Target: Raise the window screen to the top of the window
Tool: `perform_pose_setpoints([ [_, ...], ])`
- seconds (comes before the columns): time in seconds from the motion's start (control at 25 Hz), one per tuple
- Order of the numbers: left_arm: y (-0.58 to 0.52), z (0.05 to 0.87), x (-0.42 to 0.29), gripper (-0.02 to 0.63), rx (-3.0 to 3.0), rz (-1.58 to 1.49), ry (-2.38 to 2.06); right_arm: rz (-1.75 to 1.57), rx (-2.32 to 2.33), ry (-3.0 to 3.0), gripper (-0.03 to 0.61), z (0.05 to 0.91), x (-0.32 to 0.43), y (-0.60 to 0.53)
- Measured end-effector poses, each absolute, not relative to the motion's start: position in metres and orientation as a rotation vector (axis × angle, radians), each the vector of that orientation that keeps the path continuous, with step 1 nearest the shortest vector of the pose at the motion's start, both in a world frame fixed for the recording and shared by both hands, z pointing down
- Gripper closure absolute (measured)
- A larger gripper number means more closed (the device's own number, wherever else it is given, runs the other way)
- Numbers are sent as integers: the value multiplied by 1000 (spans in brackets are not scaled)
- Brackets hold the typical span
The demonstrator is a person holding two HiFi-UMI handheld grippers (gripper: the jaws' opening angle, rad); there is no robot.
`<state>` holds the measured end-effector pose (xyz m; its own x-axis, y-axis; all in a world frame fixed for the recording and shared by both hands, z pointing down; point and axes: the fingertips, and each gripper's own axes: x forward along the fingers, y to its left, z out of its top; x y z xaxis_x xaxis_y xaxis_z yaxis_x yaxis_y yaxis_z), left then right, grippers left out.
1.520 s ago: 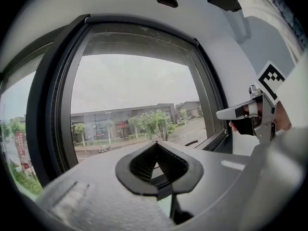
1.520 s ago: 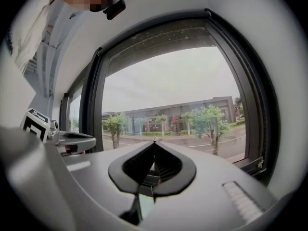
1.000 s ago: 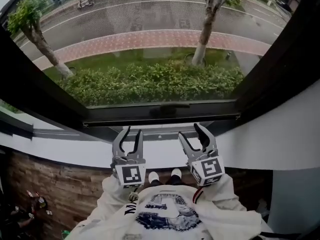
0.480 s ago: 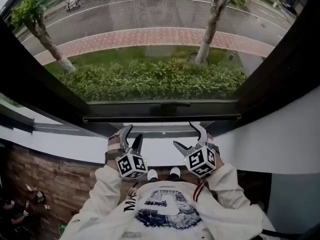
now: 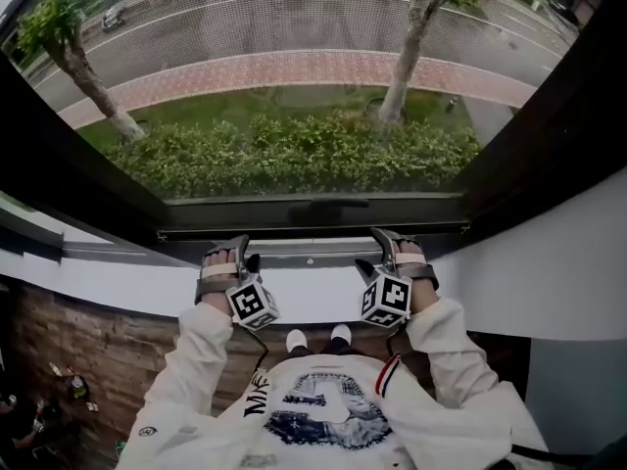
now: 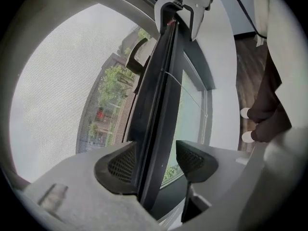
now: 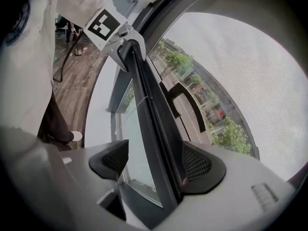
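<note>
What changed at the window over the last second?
The left tool and right tool rolled over and came onto the bottom bar, which now sits between each one's jaws, not gripped. Left jaws have just been opening, right jaws closing slightly. The screen stays down.

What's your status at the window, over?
Left gripper just opened, right gripper closing slightly; both straddle screen's bottom bar, not clamped. Screen down at sill. Nothing in the way.
</note>
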<state>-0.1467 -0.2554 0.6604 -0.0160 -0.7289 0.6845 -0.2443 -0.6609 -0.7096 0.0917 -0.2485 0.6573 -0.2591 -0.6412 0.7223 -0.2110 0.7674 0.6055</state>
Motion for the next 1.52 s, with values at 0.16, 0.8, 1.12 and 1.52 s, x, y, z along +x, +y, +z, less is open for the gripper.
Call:
perform_pose_setpoints([
  [0.16, -254, 665, -150, 351, -1873, -1736, 992, -478, 616, -1806, 235, 665, 91, -244],
  [0.8, -262, 686, -166, 353, -1782, -1822, 935, -529, 587, -1682, 290, 684, 98, -257],
  [1.12, -264, 688, -168, 376, -1690, -1859, 887, -574, 602, -1621, 359, 689, 101, -265],
  [1.52, -257, 688, -169, 400, -1682, -1877, 869, -573, 617, -1627, 407, 683, 98, -260],
])
